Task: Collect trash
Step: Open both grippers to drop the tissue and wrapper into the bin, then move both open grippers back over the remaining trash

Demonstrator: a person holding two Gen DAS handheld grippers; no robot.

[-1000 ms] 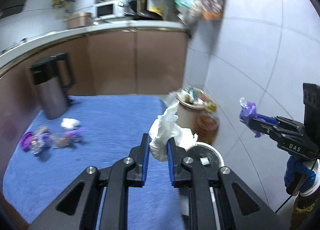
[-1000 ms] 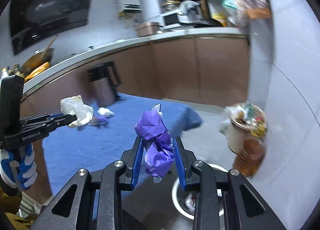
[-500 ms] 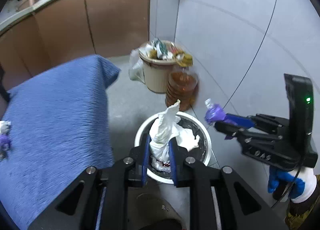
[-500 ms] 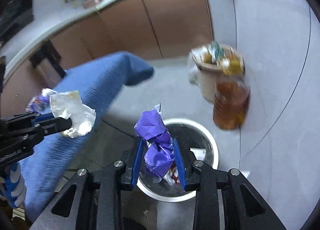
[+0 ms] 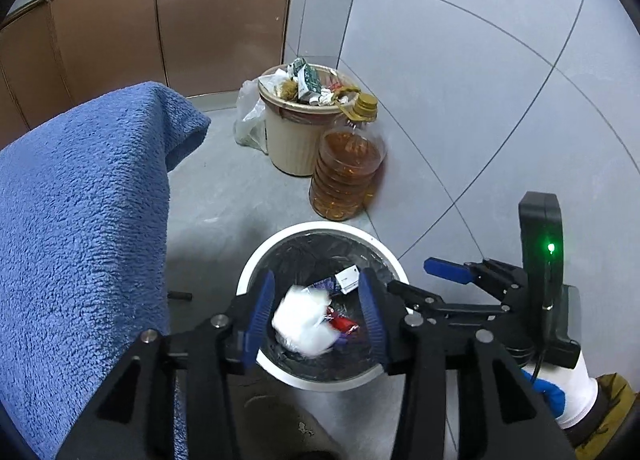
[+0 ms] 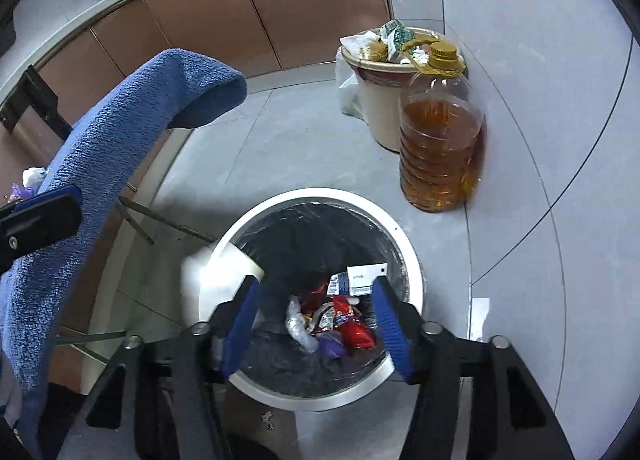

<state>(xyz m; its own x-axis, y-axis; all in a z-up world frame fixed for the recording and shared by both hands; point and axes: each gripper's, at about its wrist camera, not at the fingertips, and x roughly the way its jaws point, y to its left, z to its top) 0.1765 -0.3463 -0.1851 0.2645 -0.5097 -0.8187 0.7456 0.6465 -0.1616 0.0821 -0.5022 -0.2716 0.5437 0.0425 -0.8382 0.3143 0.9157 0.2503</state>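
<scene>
A white-rimmed bin (image 5: pixel 320 229) with a black liner stands on the floor right below both grippers. My left gripper (image 5: pixel 316 280) hangs over it with its jaws opening. A crumpled white paper (image 5: pixel 302 324), blurred, drops loose between the pads without touching them. In the right wrist view the same paper (image 6: pixel 214 280) is a white smear by the bin's (image 6: pixel 320 194) left rim. My right gripper (image 6: pixel 316 284) is also opening, with nothing between its pads. The purple wrapper (image 6: pixel 330 345) lies in the bin among red wrappers. The right gripper (image 5: pixel 414 275) shows beside the bin's right rim.
A blue-cloth table (image 5: pixel 80 220) lies to the left, with small white and purple scraps (image 6: pixel 30 178) on it. Behind the bin stand a full beige bucket (image 5: pixel 292 140) and an amber oil bottle (image 5: pixel 346 172) against the tiled wall. Brown cabinets (image 5: pixel 120 20) close the back.
Both grippers came down from over the table to just above the bin. Both opened, letting go of the white paper and the purple wrapper.
</scene>
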